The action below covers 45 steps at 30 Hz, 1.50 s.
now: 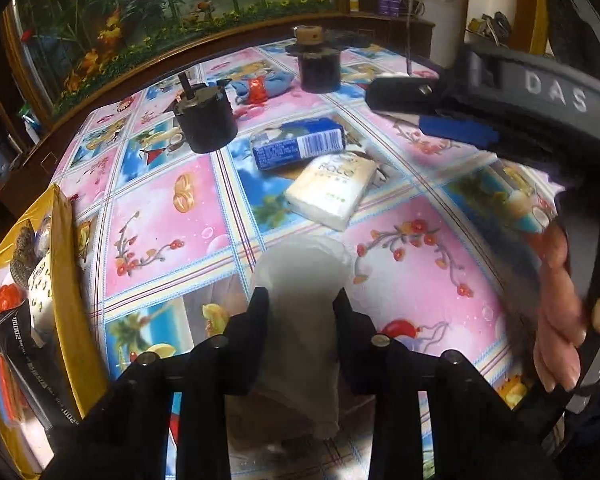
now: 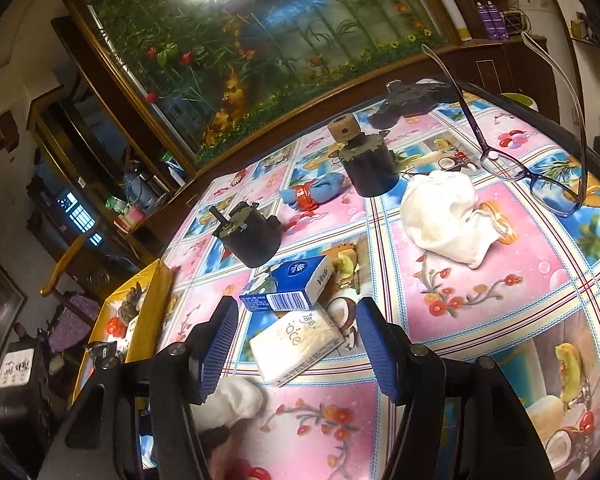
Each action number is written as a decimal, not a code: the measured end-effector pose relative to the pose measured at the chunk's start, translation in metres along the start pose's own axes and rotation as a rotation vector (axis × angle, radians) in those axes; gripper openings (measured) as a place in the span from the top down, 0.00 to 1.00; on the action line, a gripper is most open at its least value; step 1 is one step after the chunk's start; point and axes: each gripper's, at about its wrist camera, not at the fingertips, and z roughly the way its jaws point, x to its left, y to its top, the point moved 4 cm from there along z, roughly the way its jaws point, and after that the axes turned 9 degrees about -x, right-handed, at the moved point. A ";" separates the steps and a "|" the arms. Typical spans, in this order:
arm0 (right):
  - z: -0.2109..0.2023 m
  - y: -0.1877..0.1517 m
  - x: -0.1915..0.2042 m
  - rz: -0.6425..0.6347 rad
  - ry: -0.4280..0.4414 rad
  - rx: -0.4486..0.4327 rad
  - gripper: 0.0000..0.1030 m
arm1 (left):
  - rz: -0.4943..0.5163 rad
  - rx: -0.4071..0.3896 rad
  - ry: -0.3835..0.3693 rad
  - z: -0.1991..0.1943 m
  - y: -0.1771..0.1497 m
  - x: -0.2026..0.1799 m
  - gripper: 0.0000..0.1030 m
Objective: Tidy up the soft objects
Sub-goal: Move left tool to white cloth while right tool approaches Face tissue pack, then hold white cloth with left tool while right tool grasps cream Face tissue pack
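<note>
My left gripper [image 1: 302, 308] is shut on a soft white cloth bundle [image 1: 300, 280], held low over the patterned tablecloth [image 1: 160, 220]; the bundle also shows as a fluffy white lump [image 2: 240, 398] in the right wrist view. My right gripper [image 2: 297, 303] stands open with blue pads [image 2: 220, 344], hovering over a cream tissue pack [image 2: 296, 348] that lies against a blue tissue pack [image 2: 288, 286]; nothing is between its pads. A white cloth bag [image 2: 444, 216] and a blue-and-red soft toy [image 2: 312, 194] lie farther back.
A yellow box [image 1: 66, 240] holding packets and small items sits at the table's left edge. Two black cylinders [image 2: 252, 236] [image 2: 368, 168] stand mid-table, glasses [image 2: 532, 176] lie at the right. A framed picture [image 2: 260, 40] backs the table. A person's hand [image 1: 560, 312] grips the right tool.
</note>
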 end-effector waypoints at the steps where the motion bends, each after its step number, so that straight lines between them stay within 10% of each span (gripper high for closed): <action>1: 0.001 -0.001 0.000 0.002 -0.001 0.004 0.36 | -0.013 -0.009 -0.002 -0.001 0.001 0.003 0.81; 13: 0.031 -0.019 0.011 -0.107 -0.083 0.134 0.21 | -0.319 -0.117 0.044 -0.005 -0.002 0.090 0.82; 23: 0.071 -0.027 0.035 -0.458 -0.127 0.248 0.14 | -0.336 -0.115 0.028 0.012 -0.003 0.098 0.82; 45: 0.066 -0.037 0.041 -0.456 -0.062 0.233 0.31 | -0.384 -0.133 0.034 0.028 0.001 0.111 0.82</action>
